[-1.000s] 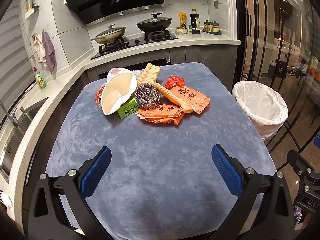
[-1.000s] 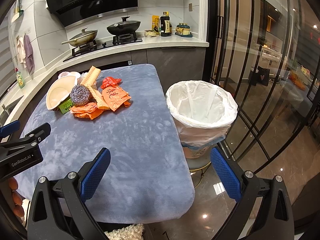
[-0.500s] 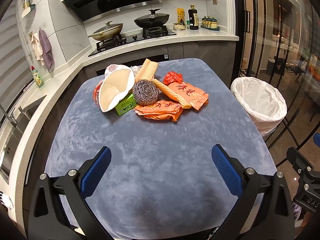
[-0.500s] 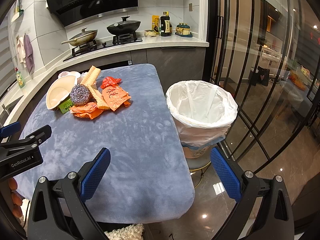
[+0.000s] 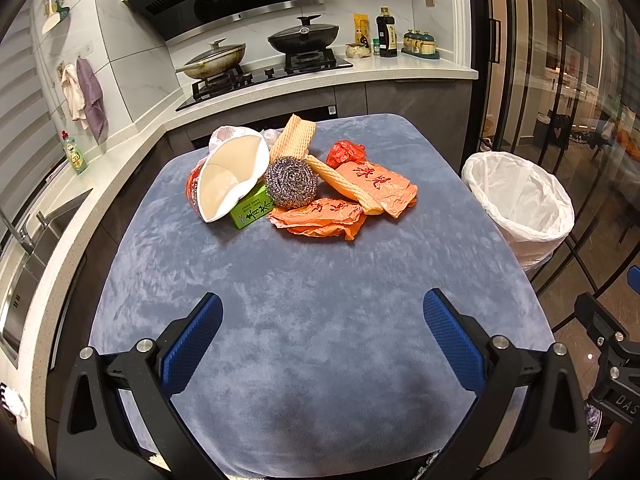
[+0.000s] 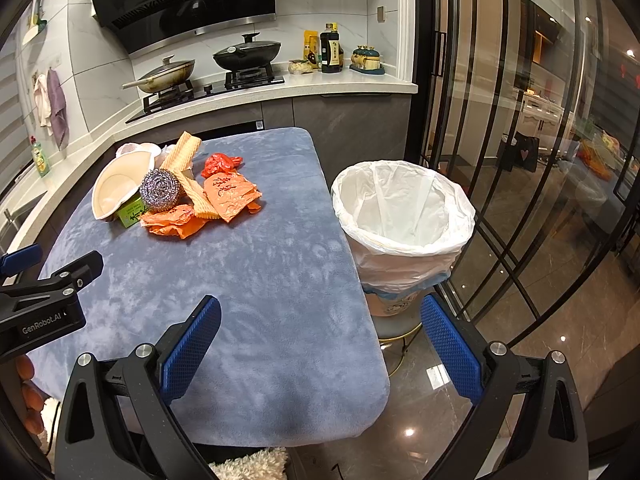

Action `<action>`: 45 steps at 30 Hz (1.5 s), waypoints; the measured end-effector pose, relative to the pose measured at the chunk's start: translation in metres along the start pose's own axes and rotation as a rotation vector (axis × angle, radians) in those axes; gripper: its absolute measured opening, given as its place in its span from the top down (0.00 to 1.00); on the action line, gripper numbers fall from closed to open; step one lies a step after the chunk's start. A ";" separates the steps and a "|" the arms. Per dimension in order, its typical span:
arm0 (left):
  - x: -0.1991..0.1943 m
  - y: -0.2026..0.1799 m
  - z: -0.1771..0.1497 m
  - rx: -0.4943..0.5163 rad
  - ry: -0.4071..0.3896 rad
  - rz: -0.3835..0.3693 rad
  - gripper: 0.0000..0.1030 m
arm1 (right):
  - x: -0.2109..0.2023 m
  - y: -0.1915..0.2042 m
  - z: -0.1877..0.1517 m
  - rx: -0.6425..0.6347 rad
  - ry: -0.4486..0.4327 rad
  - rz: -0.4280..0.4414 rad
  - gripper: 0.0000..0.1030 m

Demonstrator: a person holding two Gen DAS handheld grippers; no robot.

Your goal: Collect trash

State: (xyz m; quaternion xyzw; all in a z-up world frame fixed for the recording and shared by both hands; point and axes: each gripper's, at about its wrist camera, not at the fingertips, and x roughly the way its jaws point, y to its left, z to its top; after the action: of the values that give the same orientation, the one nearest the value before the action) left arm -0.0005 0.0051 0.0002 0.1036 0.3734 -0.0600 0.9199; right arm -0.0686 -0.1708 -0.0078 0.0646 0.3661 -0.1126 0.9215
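A pile of trash lies at the far middle of the blue-grey table [image 5: 312, 280]: a white paper bowl [image 5: 232, 178], a steel scourer [image 5: 291, 181], a green box [image 5: 251, 212], orange wrappers [image 5: 320, 218], a red crumpled bag [image 5: 346, 151] and ribbed yellow cloths [image 5: 295, 140]. The pile also shows in the right wrist view, with the scourer [image 6: 160, 191] at the far left. A bin with a white liner [image 6: 400, 216] stands right of the table. My left gripper [image 5: 320, 336] is open and empty over the near table. My right gripper [image 6: 320, 336] is open and empty over the table's near right edge.
A kitchen counter [image 5: 360, 76] with a hob, two pans and bottles runs behind the table. A sink [image 5: 24, 248] is at the left. Glass sliding doors [image 6: 520, 120] stand at the right. The bin sits on a stool over a glossy floor [image 6: 420, 400].
The left gripper view has drawn back and tilted slightly, so the trash pile sits a little lower and nearer the centre. The right gripper has barely moved. Both stay open.
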 end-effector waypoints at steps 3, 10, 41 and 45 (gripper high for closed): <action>0.000 0.000 0.000 0.002 0.002 -0.001 0.07 | 0.000 0.000 0.000 -0.001 0.000 0.000 0.07; 0.000 0.001 -0.001 0.001 0.003 -0.001 0.07 | 0.000 0.000 0.000 0.000 0.000 0.001 0.07; 0.048 0.034 0.008 -0.041 0.070 -0.010 0.07 | 0.041 0.016 0.015 0.048 -0.006 0.004 0.07; 0.067 0.050 0.014 -0.068 0.089 -0.011 0.07 | 0.058 0.028 0.027 0.045 -0.004 0.022 0.07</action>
State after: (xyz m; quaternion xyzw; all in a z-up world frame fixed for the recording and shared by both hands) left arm 0.0667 0.0484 -0.0294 0.0728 0.4161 -0.0477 0.9051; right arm -0.0027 -0.1585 -0.0278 0.0890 0.3611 -0.1107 0.9216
